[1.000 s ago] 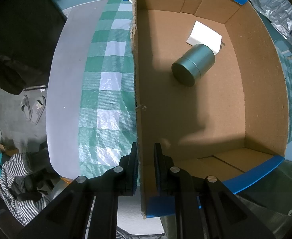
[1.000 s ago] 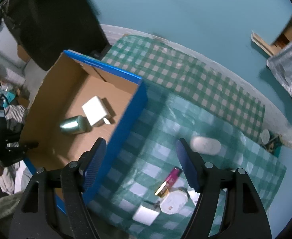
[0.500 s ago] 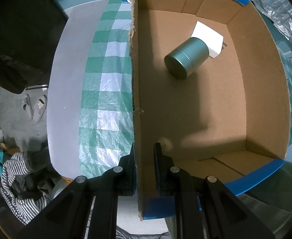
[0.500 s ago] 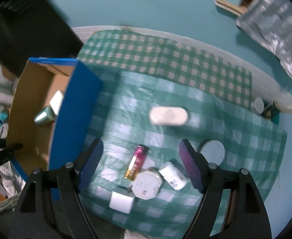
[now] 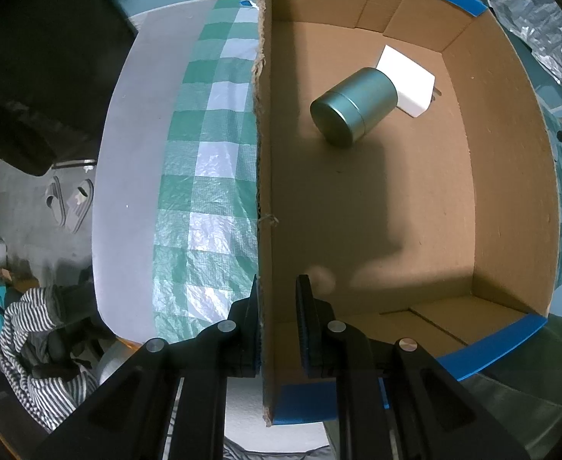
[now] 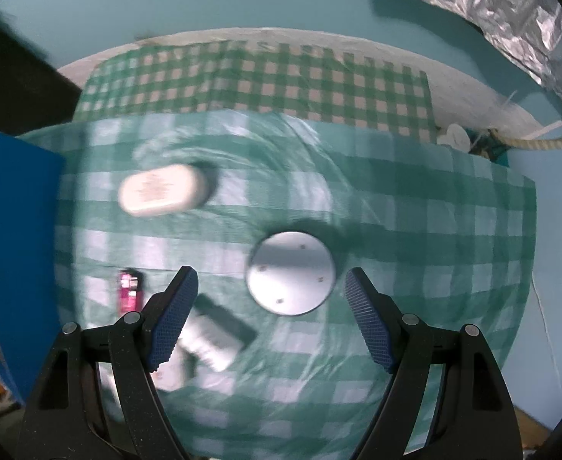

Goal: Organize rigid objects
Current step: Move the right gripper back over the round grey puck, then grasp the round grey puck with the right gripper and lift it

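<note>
My left gripper is shut on the near wall of the cardboard box, one finger on each side. Inside the box a green metal tin lies on its side against a white block. My right gripper is open and empty above the checked cloth, with a round grey disc between its fingers. A white oval case lies to the left, a pink stick and blurred white items by the left finger.
The box's blue outer wall stands at the left of the right wrist view. The green checked tablecloth covers the table. A black object stands far left, slippers on the floor, striped fabric below.
My right gripper has swung away from the box to the right and now hovers over the round grey disc. The tin has rolled slightly left in the box. My left gripper keeps its hold.
</note>
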`<state>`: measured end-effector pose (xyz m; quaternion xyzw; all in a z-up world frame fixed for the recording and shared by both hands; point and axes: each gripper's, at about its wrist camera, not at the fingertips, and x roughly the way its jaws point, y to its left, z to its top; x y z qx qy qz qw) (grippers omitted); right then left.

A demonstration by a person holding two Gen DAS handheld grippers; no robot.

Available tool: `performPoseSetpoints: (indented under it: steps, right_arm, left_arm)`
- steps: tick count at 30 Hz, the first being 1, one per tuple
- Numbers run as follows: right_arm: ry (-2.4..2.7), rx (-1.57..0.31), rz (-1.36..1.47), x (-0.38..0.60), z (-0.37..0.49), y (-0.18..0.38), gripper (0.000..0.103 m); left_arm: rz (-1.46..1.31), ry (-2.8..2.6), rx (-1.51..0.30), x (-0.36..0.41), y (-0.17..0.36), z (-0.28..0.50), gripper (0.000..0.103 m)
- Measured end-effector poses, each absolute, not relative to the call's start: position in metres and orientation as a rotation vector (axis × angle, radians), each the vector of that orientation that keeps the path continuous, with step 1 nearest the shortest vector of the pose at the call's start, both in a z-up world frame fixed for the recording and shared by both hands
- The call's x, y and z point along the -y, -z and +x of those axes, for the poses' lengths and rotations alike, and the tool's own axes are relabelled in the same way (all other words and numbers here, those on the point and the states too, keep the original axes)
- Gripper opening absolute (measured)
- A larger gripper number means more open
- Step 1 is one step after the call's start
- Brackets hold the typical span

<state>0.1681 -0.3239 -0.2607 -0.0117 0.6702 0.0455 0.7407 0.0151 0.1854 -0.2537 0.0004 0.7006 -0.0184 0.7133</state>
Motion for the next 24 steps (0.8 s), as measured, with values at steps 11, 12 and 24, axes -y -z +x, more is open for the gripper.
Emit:
performPoseSetpoints:
  steps: [11, 12, 24]
  right_arm:
    - [-0.098, -1.478, -0.090, 0.329, 0.171, 0.300, 0.079]
    - [-0.102, -1.472, -0.093, 0.329, 0.171, 0.302, 0.079]
    - [-0.128, -1.483, -0.094, 0.327, 0.168, 0.310, 0.064]
  left_arm:
    - [0.000, 0.030, -1.556, -0.182, 0.254, 0.013, 0.014]
    - [0.000, 0.031, -1.555, -0.182, 0.253, 0.013, 0.014]
    - [-0.004, 0.039, -1.557, -0.189, 0.256, 0.010, 0.014]
